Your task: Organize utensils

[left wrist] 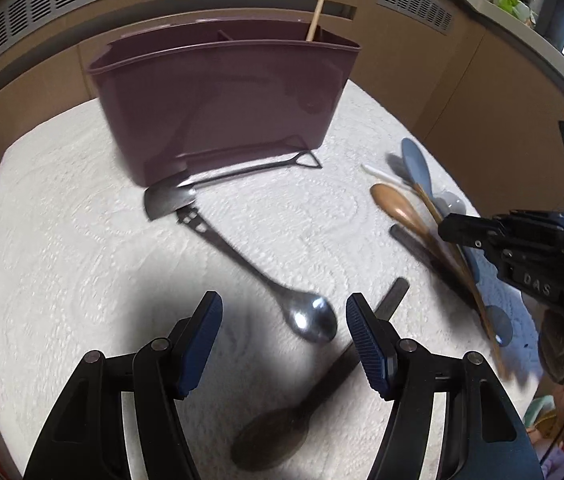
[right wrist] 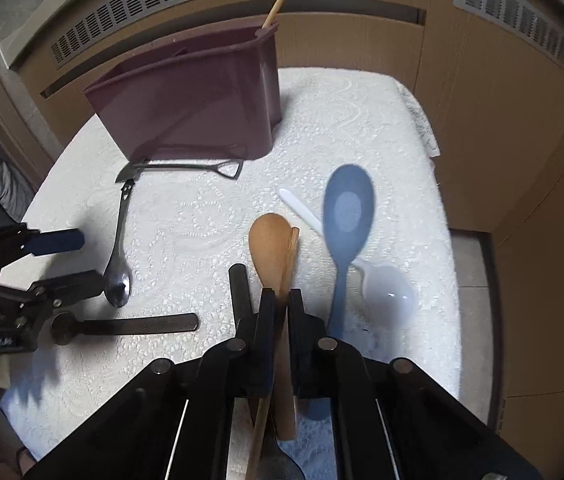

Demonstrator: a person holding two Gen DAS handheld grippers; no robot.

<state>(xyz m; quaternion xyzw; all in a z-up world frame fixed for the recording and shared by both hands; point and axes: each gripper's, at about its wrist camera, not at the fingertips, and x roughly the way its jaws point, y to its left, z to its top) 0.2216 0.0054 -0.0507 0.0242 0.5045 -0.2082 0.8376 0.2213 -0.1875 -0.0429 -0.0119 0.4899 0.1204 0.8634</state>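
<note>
A purple utensil holder stands at the back of the table with one wooden chopstick in it. My left gripper is open above the bowl of a metal spoon, with nothing between its blue pads. My right gripper is shut on the handle of a wooden spoon. A loose wooden chopstick runs between the same fingers.
A blue spoon, a white plastic spoon, a shovel-shaped metal spoon, a dark spoon and a black handle lie on the white cloth. Brown panelled walls with vents close in behind.
</note>
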